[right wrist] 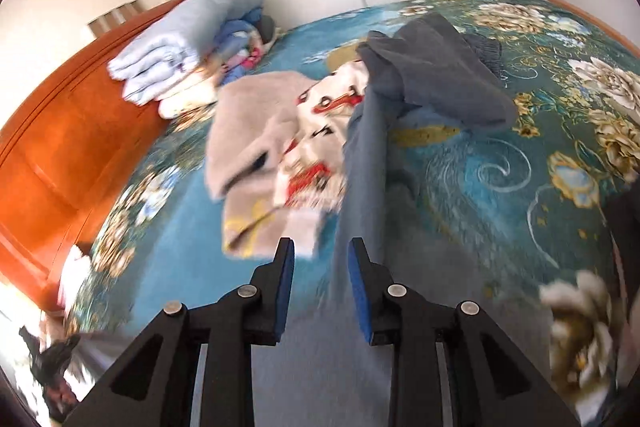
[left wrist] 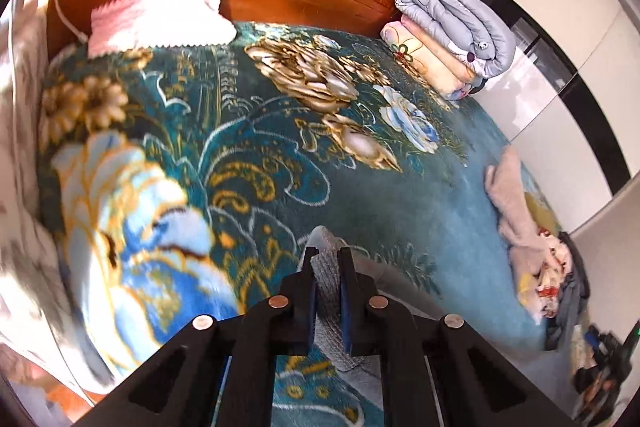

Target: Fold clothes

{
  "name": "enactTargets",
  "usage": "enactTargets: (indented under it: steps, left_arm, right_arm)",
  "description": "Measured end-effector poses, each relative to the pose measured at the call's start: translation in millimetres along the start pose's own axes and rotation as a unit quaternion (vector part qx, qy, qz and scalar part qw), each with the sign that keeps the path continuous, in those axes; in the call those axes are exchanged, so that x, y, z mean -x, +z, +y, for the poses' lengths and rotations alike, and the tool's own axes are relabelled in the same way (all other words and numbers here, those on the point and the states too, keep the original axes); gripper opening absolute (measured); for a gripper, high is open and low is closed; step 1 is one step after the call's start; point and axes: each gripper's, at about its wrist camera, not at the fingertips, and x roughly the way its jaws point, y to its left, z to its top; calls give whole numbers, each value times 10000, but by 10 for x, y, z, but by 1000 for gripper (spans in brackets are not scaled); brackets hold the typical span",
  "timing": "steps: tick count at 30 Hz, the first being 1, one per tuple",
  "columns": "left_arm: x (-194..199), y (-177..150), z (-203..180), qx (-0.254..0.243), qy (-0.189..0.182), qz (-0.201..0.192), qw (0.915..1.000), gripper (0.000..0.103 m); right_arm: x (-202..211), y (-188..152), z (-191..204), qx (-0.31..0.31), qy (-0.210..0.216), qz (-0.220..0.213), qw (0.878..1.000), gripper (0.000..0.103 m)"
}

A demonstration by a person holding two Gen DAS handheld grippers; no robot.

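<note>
Grey garment (left wrist: 332,291) lies on the bed (left wrist: 380,211), one edge clamped in my left tool (left wrist: 328,255). My right tool (right wrist: 321,247), parted, grips nothing; a one-sided lift could bunch the cloth.

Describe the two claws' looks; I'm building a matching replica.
Both look alike. The left claw and right claw each have two matte black, angular fingers with triangular cut-outs, blue pads on the inner faces and round silver pivot pins. No cables, markings or sleeves show.
</note>
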Motion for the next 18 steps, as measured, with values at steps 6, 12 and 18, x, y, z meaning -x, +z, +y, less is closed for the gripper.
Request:
enactTargets:
  steps: [6,12,18]
  left_arm:
    - [-124,-49,156,-17,55,217,9997,17]
    - [211,1,412,375,265,-166,9988,32]
    - [537,36,408,411,63,-494,9979,33]
  right_arm:
    - [-707,446,-210,-282,-448,-37,9986,32]
    - [-1026,659,-312,-738,-520,37,9959,17]
    - [-868,591,107,9,339,-55,9994,5]
